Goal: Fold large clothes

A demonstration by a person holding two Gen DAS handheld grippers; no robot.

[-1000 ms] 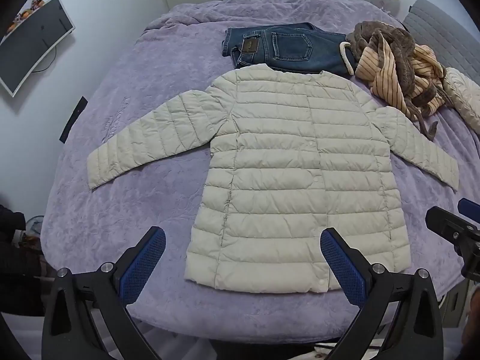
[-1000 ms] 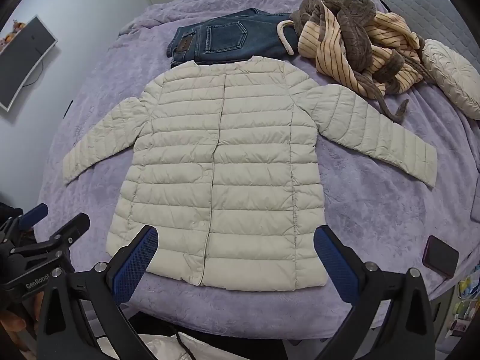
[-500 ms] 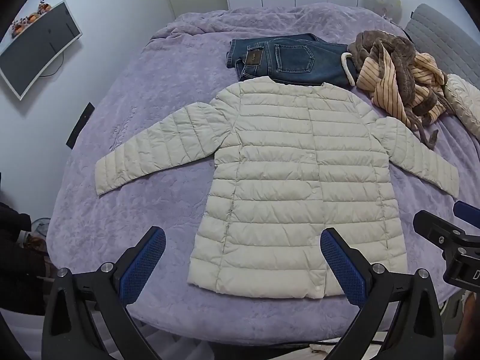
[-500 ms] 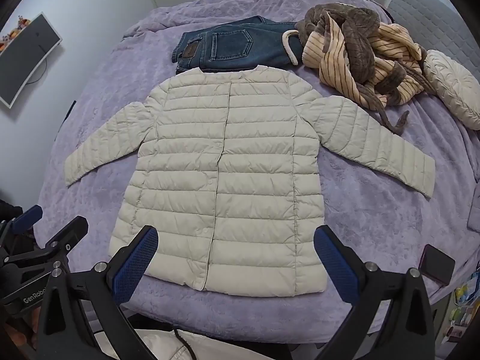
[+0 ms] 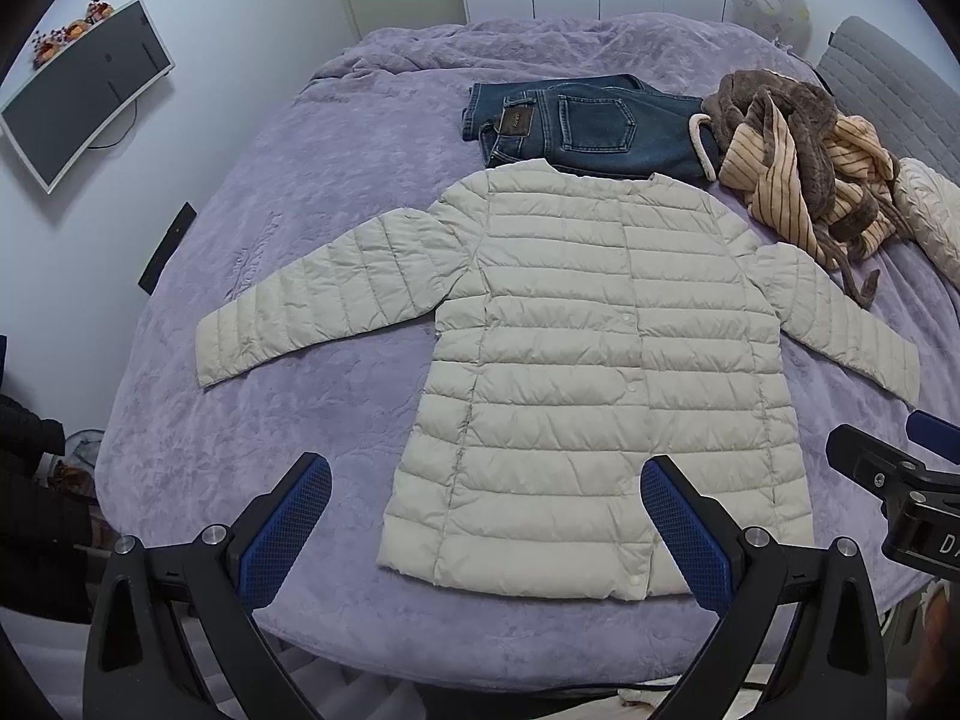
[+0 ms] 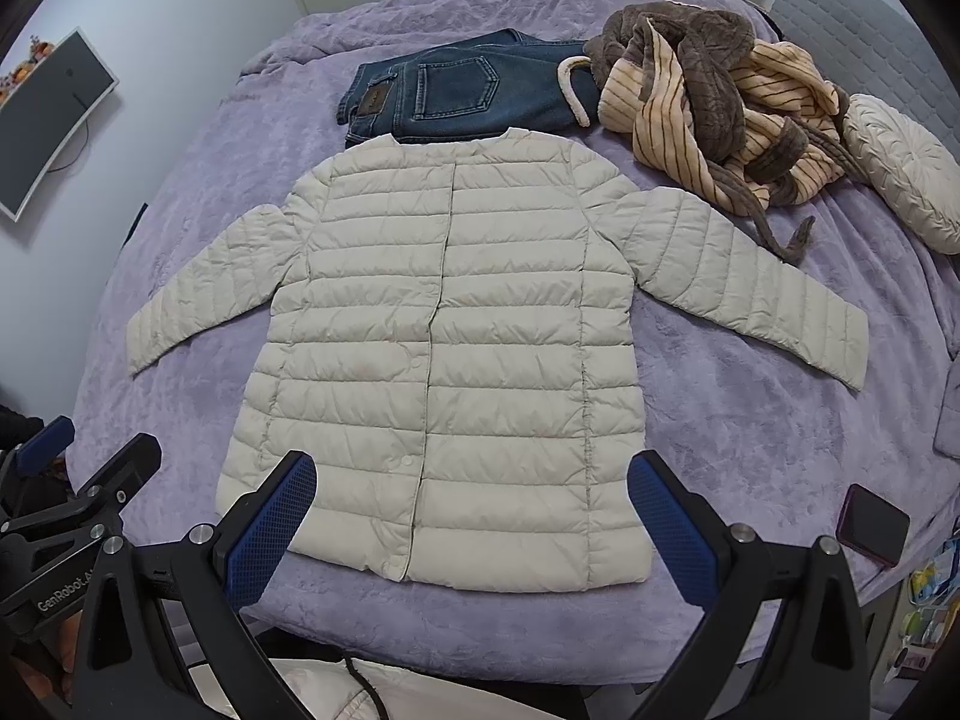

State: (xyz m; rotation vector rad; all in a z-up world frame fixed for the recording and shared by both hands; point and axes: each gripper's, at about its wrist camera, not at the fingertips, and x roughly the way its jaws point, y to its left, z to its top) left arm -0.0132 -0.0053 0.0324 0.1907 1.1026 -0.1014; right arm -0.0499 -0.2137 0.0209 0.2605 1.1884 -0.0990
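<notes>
In the left wrist view, the left gripper (image 5: 486, 531) has its fingers wide apart and empty; the beige jacket (image 5: 576, 372) lies flat on the purple bed (image 5: 288, 420), at frame centre. In the right wrist view, the right gripper (image 6: 471, 531) is also spread and empty, over the jacket (image 6: 468, 354) hem; jeans (image 6: 456, 90) lie above the collar.

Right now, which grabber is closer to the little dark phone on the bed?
Right. The right gripper hovers open over the jacket's hem, with the phone just off to its right. The left gripper is farther away, over the hem's other corner.
</notes>
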